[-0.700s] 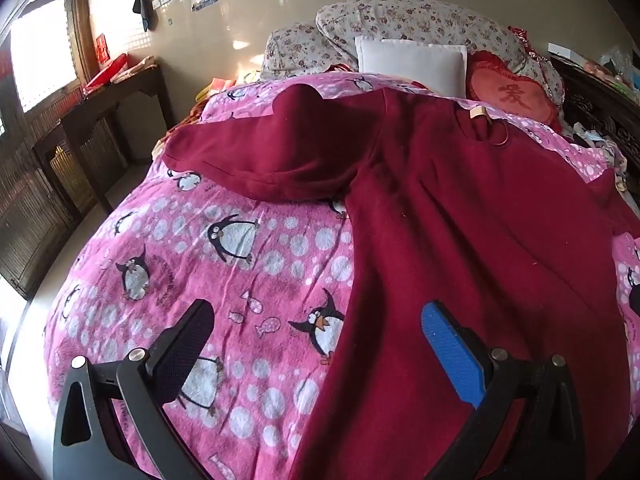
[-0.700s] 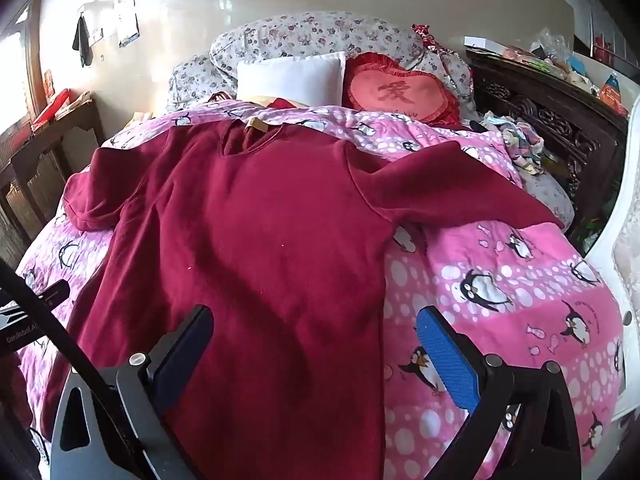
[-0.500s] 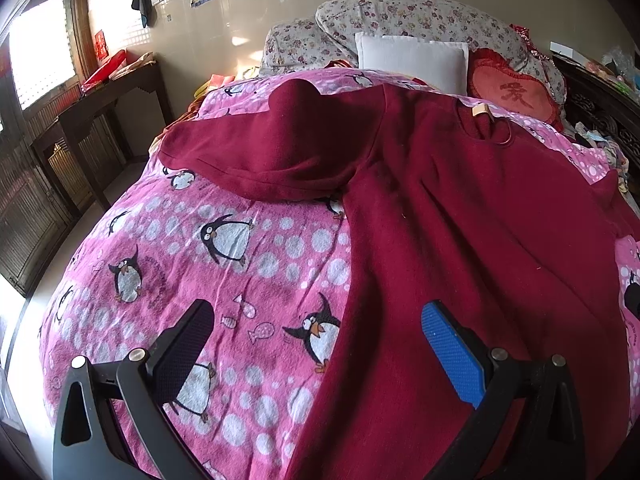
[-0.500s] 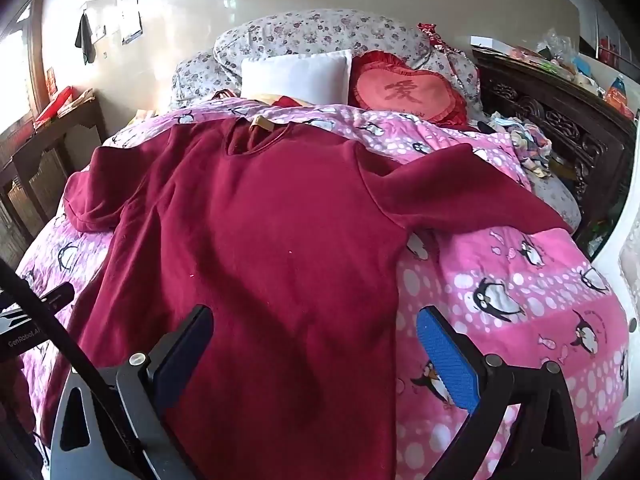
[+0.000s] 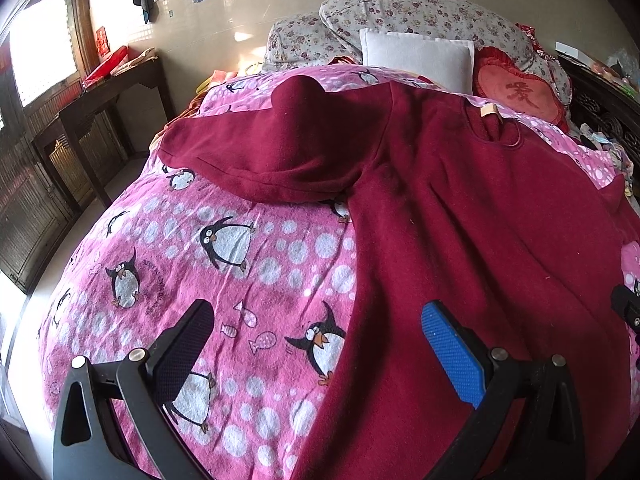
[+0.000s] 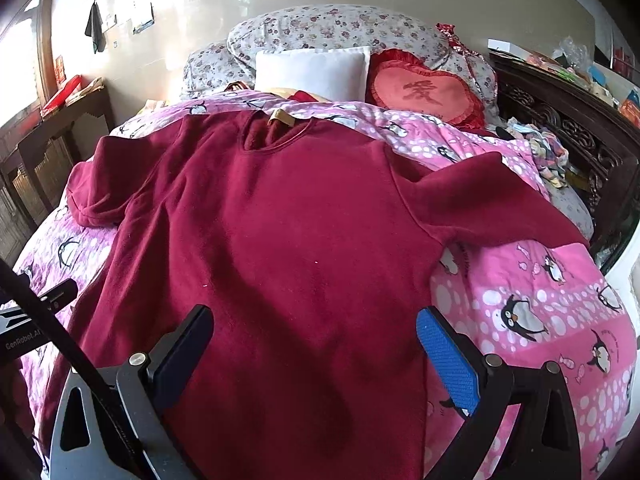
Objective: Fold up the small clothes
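1. A bed (image 5: 224, 248) covered by a pink blanket (image 6: 532, 304) printed with penguins and white dots is seen in a bedroom with a pale glossy wall; a dark wooden desk (image 5: 116, 84) stands at the bed's left side.
2. A dark red sweater (image 6: 280, 240) is laid flat on the blanket, front up. Its long axis runs from the hem, nearest the cameras, to the neckline (image 6: 276, 136), which points toward the pillows.
3. Both sleeves are spread outward: one (image 5: 276, 152) lies bunched toward the desk side, the other (image 6: 492, 212) reaches toward the carved dark headboard side.
4. A tan label (image 6: 282, 117) is sewn inside the collar; its writing cannot be read. A red heart cushion (image 6: 424, 94) bears one Chinese character. Beside it lie a white pillow (image 6: 316, 70) and floral pillows (image 6: 336, 30).
5. The left gripper (image 5: 316, 340) is held wide open above the sweater's left edge, nothing between its fingers. "GenRobot.AI" is printed on its side in the right wrist view.
6. The right gripper (image 6: 314, 340) is also spread open, empty, over the sweater's lower body.
7. Bare blanket lies on both sides of the sweater.
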{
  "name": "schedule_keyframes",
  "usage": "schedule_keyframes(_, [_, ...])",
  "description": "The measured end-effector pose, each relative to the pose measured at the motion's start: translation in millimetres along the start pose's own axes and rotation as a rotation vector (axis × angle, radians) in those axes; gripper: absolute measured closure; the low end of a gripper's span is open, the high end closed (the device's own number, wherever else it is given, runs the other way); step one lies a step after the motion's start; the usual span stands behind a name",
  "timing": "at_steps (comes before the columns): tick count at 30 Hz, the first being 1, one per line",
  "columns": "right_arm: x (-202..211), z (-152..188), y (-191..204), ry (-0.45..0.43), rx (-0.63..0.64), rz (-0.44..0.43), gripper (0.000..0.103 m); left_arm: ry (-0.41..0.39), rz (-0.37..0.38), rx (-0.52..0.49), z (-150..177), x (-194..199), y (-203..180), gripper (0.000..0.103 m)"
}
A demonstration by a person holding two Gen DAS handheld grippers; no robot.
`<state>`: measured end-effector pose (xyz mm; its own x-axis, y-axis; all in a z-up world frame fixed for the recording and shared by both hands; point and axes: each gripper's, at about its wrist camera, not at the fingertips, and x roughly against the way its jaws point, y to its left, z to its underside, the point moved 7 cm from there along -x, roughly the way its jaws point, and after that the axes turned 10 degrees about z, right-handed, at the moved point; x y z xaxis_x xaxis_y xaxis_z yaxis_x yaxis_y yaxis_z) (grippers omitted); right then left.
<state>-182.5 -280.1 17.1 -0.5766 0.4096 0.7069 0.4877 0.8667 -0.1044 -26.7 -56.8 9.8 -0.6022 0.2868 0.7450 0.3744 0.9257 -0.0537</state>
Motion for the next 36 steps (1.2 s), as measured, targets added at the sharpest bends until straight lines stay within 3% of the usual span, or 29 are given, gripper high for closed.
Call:
schedule_keyframes(1, [-5,-4,3,-0.015,0.037,0.035,0.0,0.003,0.001,0.003,-1,-1,1,0.0])
schedule_keyframes(11, [-12,-18,23,-0.028,0.004,-0.028,0.0,-0.001,-0.014,0.016,-10,-5,12,0.0])
schedule_keyframes(22, [-27,-28,44,-0.001,0.041,-0.007,0.0,0.0,-0.029,0.047,-24,-11,34,0.0])
schedule_keyframes(36, [-41,-35,54,0.005,0.059,0.003,0.0,-0.009,-0.06,0.125,-48,-17,83,0.0])
